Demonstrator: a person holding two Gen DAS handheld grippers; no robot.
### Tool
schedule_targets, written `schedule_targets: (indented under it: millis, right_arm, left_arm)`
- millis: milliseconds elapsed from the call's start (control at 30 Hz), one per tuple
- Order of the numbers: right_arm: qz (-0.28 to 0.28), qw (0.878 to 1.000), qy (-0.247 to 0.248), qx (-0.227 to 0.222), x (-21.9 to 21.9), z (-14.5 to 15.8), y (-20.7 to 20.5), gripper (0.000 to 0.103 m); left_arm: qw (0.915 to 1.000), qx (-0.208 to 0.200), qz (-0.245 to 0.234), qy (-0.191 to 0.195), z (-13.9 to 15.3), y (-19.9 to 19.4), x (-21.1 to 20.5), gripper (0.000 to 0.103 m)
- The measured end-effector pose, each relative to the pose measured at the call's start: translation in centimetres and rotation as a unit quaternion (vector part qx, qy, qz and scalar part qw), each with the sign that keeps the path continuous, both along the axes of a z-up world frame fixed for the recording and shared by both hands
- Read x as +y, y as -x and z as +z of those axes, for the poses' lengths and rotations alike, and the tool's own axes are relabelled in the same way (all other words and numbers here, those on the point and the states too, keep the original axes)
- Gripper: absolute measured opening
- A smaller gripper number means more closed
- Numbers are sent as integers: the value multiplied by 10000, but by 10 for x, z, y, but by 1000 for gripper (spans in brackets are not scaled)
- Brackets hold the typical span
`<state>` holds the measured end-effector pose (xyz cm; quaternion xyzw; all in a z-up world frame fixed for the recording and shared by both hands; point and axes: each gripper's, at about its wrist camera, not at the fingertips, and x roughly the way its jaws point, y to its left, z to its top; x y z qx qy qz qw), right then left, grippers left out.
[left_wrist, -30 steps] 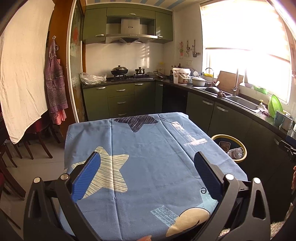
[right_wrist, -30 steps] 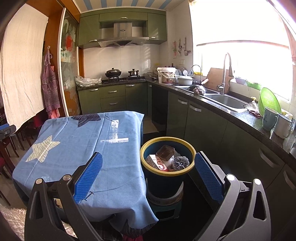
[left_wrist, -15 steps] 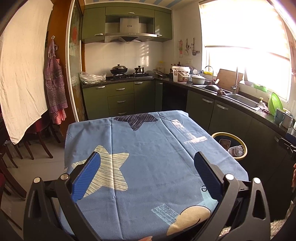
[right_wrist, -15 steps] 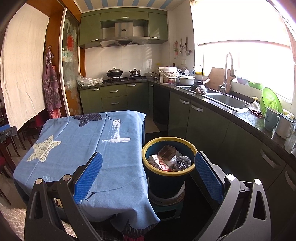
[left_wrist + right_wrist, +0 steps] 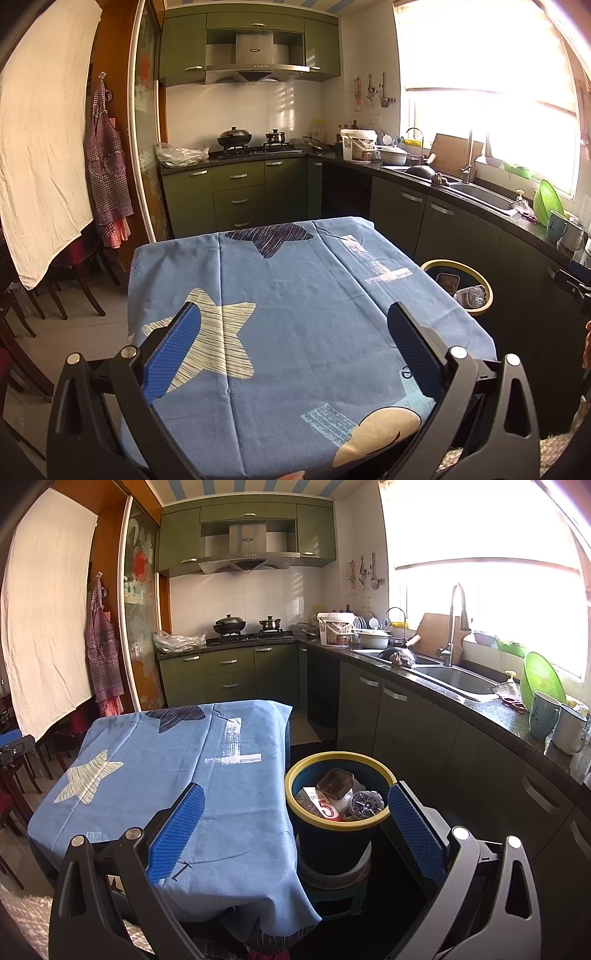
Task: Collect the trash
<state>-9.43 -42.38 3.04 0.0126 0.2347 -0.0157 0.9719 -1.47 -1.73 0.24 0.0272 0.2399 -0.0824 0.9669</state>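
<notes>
Blue cloth (image 5: 295,314) covers worktop. Left gripper (image 5: 295,347) spread wide above it, empty. Right gripper (image 5: 295,827) spread wide, empty, near yellow-rimmed bin (image 5: 338,843) holding trash (image 5: 334,784).

A round dark-blue plastic bin with a yellow rim (image 5: 295,794) stands upright just beside the blue-clothed table's right edge, holding a clear lidded plastic box (image 5: 334,783), a crumpled clear bottle (image 5: 366,802) and a printed carton (image 5: 318,803).

Left tool (image 5: 293,345) and right tool (image 5: 295,827) both level, jaws spread wide, nothing between them.
</notes>
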Motion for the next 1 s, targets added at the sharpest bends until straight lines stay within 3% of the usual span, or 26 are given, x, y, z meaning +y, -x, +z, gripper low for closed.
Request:
schedule_targets:
  millis: [1000]
  right_arm:
    - [-13, 10000, 6, 17, 0, -2, 0, 98]
  left_arm:
    - [9999, 67, -82, -49, -3, -1, -2, 96]
